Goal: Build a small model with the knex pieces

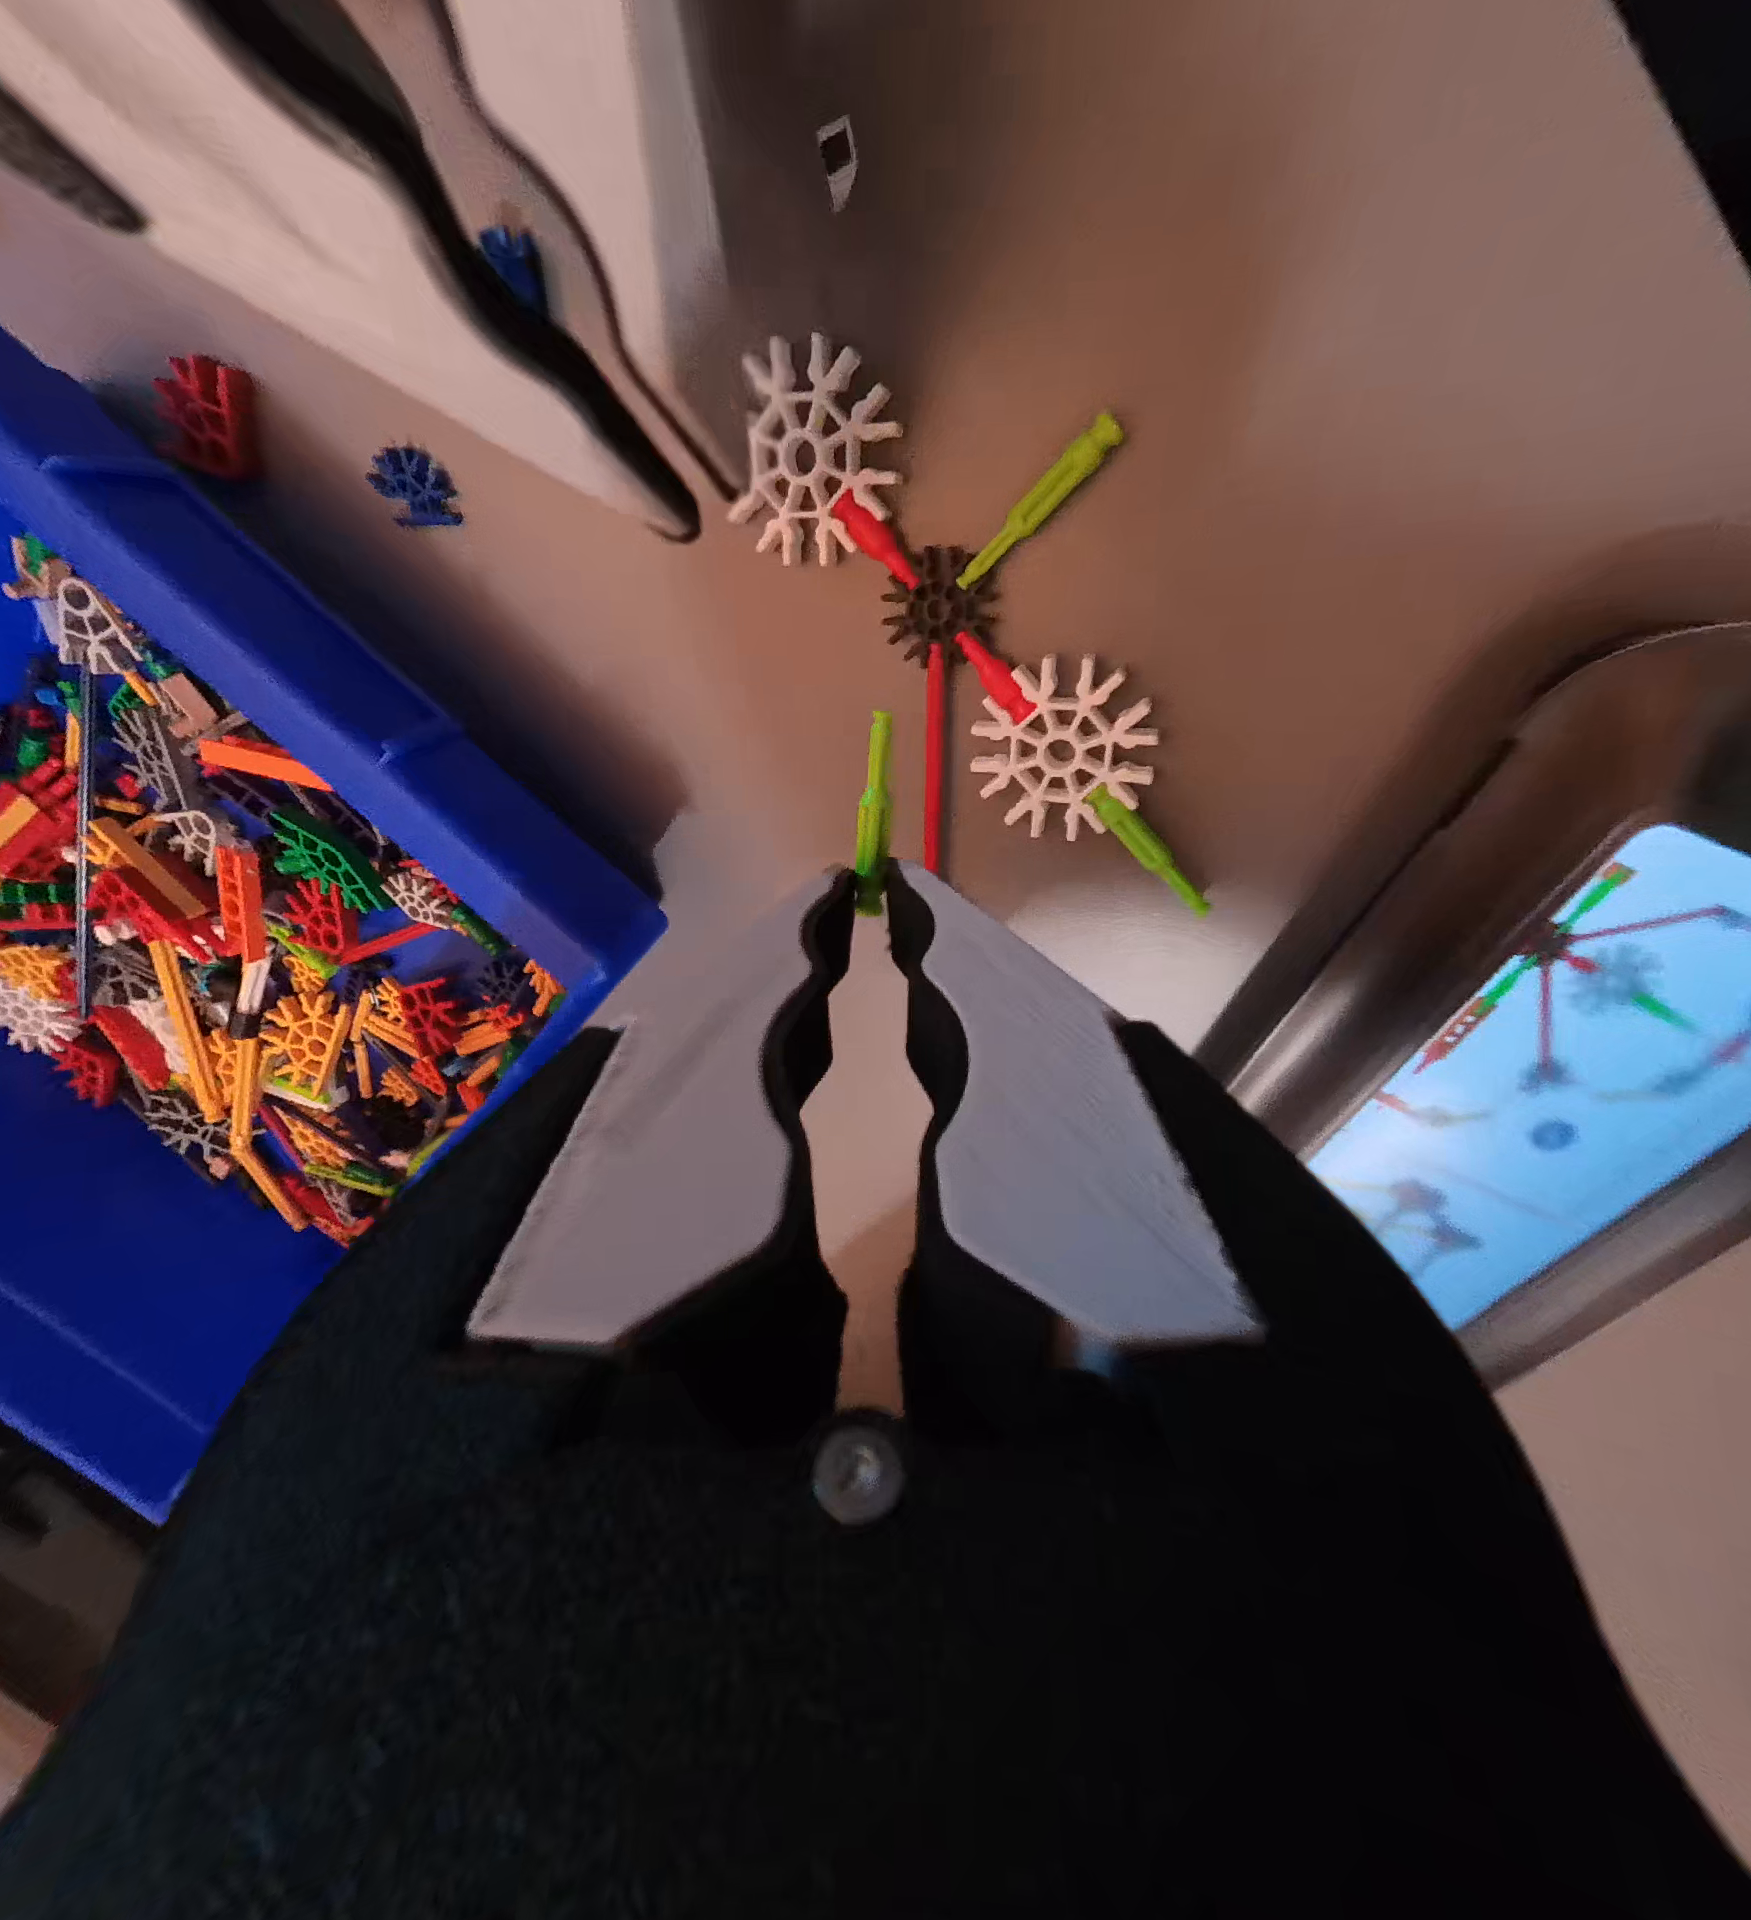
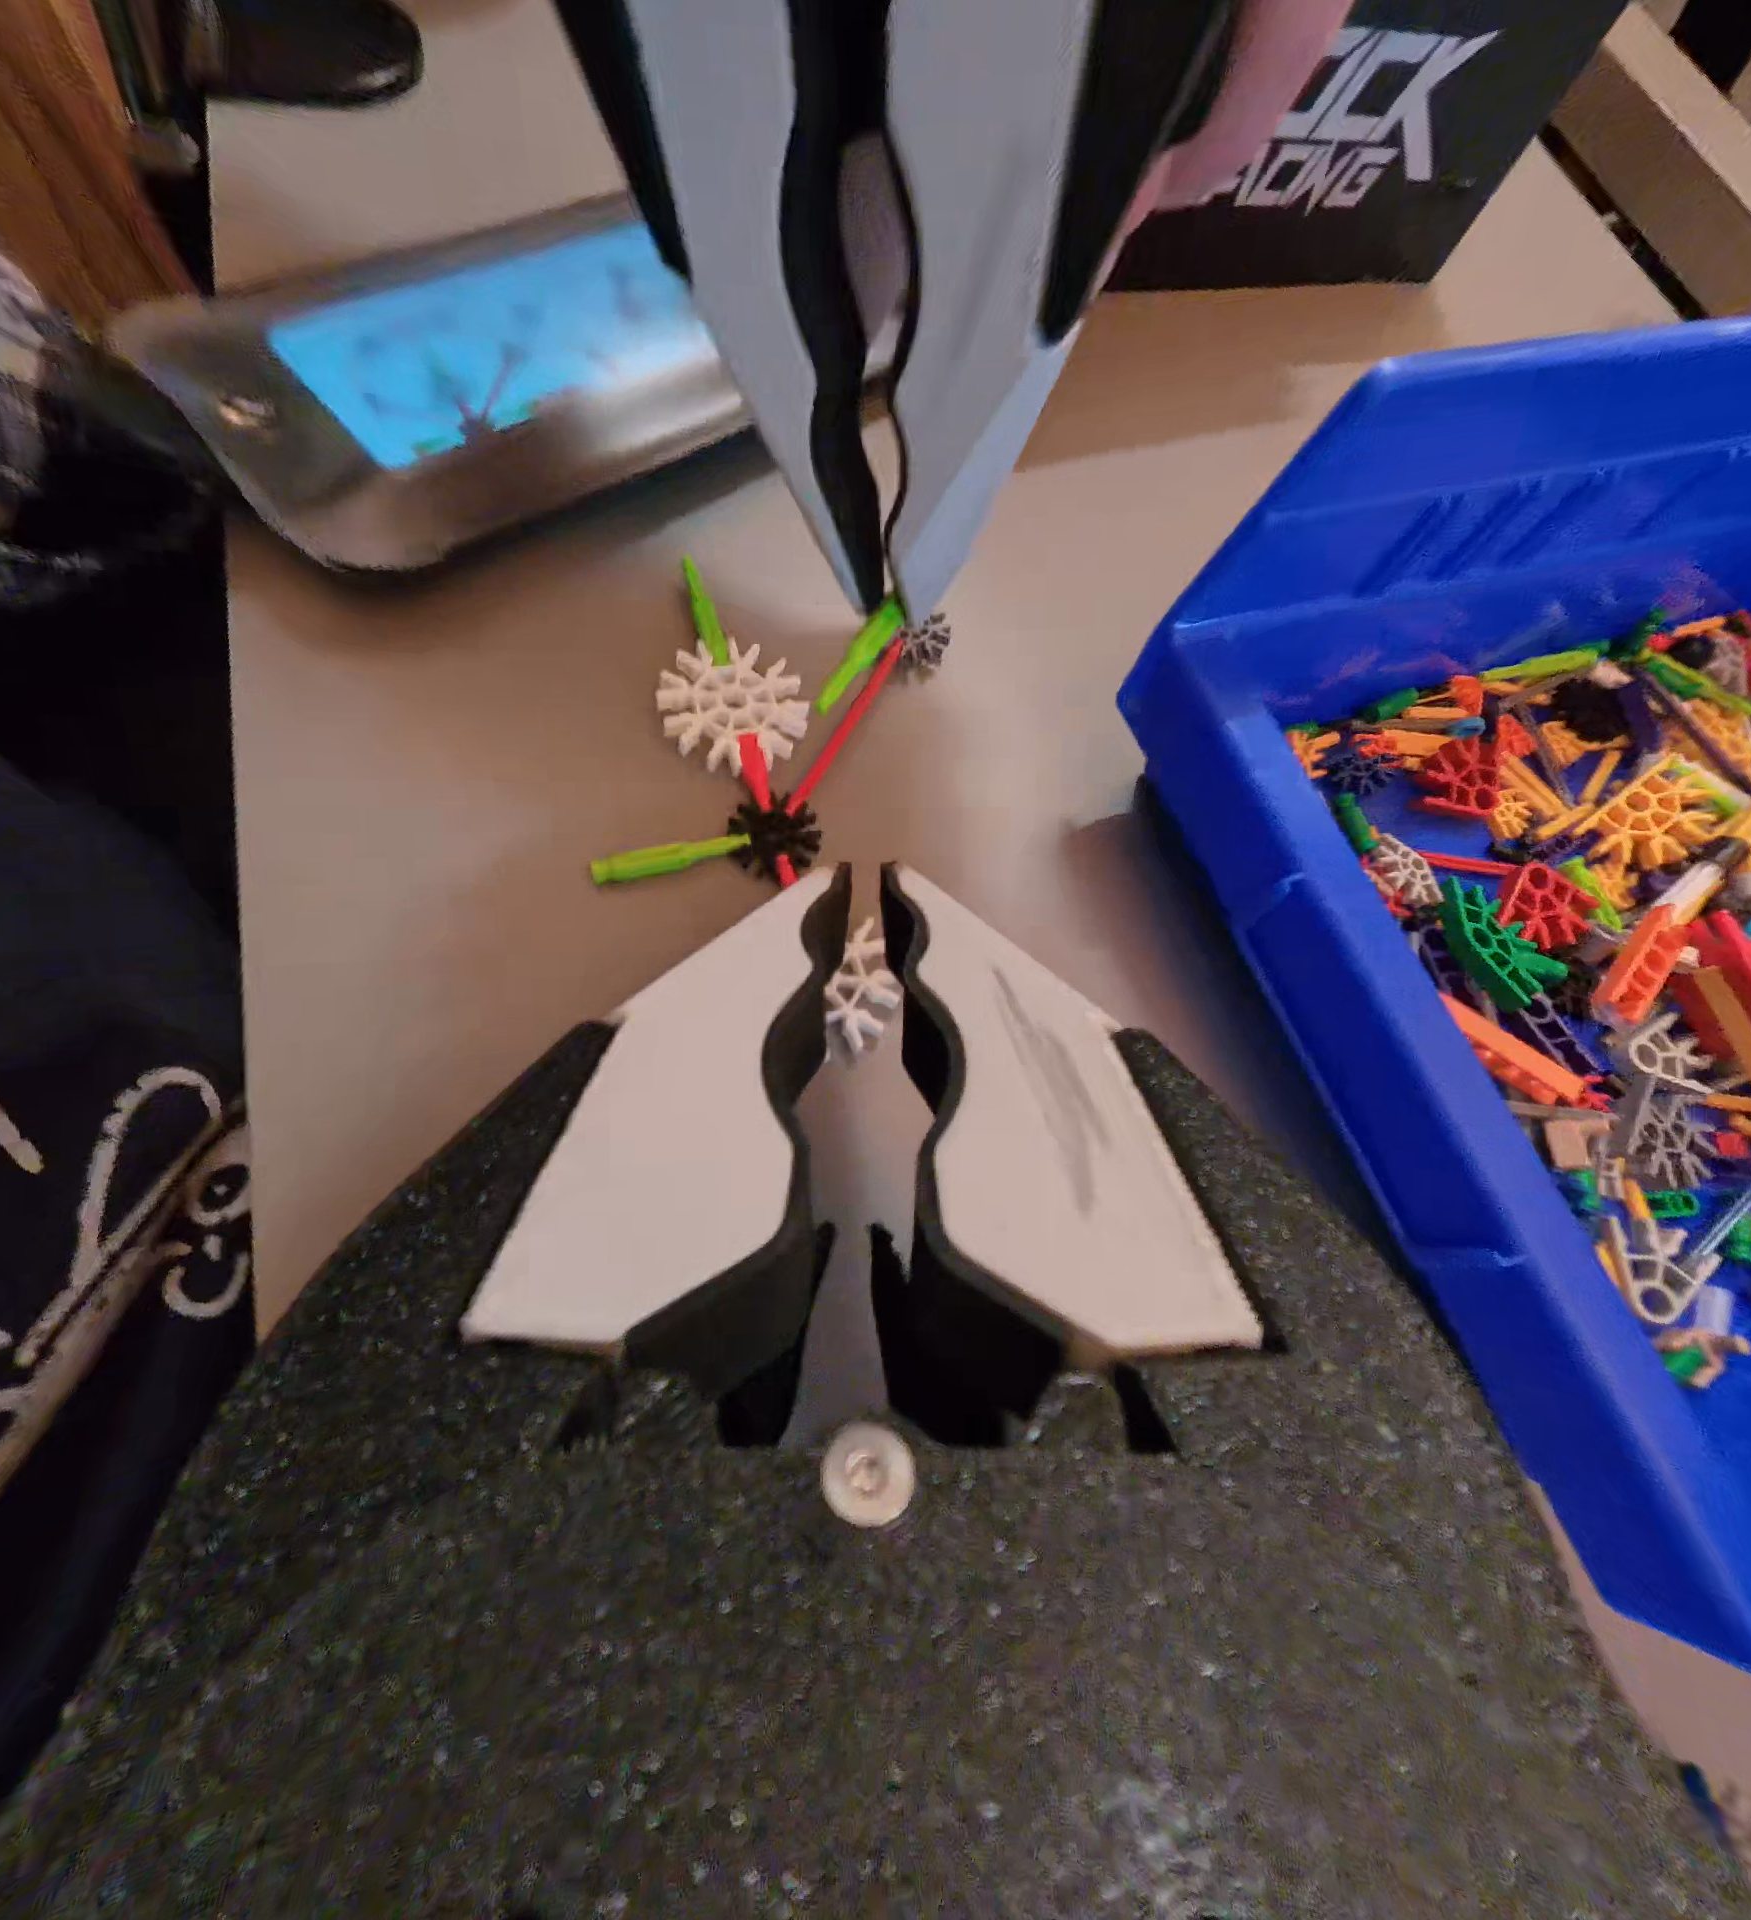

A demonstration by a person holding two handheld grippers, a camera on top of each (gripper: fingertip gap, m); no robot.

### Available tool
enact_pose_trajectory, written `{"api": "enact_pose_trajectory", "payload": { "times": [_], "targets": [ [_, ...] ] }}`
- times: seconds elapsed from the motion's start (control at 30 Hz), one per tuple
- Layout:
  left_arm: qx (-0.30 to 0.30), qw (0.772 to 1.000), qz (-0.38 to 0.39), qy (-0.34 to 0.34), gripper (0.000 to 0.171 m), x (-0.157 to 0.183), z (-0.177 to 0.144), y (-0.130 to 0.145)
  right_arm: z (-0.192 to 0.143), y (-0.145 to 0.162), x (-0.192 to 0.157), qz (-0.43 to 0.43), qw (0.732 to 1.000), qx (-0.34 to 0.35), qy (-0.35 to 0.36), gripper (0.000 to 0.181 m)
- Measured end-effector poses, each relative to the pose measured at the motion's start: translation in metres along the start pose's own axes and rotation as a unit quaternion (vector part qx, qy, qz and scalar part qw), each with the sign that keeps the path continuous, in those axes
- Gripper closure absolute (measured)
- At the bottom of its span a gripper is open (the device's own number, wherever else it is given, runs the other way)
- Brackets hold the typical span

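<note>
- The green rod (image 1: 872, 805) is pinched at one end between the tips of the left gripper (image 1: 869, 883); its free end points forward, away from the gripper, and in the right wrist view it slants down toward the table (image 2: 414, 935).
- Just beyond those tips lies a flat assembly: a dark hub (image 1: 938, 606) with a long red rod (image 1: 932, 764) running back toward the left gripper, passing just right of the held green rod.
- Short red rods join the hub to two white snowflake connectors, one (image 1: 1063, 748) to the gripper's forward right, the other (image 1: 814, 462) farther ahead.
- In the right wrist view the long red rod ends at a small grey connector (image 2: 925, 639), right beside the left gripper's tips.
- The right gripper (image 2: 866, 883) has its jaws drawn close, with a narrow gap at the tips; the far white connector sits between its pads, though contact cannot be confirmed.
- A blue bin (image 1: 258, 644) of mixed parts lies to the left gripper's left and the right gripper's right, its rim near but clear of both.
- A metal tray (image 1: 1370, 904) holding a picture sheet sits to the left gripper's right.
- A red connector (image 1: 206, 416) and a blue connector (image 1: 414, 486) lie loose ahead-left, near the bin's rim.
- Bare tabletop lies between bin and assembly.
</note>
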State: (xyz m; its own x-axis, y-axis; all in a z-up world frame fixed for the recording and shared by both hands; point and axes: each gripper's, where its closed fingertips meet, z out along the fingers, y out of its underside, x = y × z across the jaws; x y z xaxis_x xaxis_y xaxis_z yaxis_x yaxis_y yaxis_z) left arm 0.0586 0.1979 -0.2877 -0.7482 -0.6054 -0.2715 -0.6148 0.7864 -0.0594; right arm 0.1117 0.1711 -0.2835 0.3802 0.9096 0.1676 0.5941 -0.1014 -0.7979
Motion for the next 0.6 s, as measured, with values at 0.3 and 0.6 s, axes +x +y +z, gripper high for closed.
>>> {"api": "enact_pose_trajectory", "payload": {
  "times": [0.3,0.6],
  "targets": [
    [-0.008,0.996,0.079,-0.042,0.166,-0.01,0.018,-0.008,0.013,0.01,-0.002,-0.001,1.0,-0.024,0.004,0.175],
    [-0.034,0.977,0.188,-0.097,0.167,-0.018,0.029,-0.008,0.018,0.021,-0.013,-0.056,0.998,-0.031,-0.002,0.176]
  ]
}}
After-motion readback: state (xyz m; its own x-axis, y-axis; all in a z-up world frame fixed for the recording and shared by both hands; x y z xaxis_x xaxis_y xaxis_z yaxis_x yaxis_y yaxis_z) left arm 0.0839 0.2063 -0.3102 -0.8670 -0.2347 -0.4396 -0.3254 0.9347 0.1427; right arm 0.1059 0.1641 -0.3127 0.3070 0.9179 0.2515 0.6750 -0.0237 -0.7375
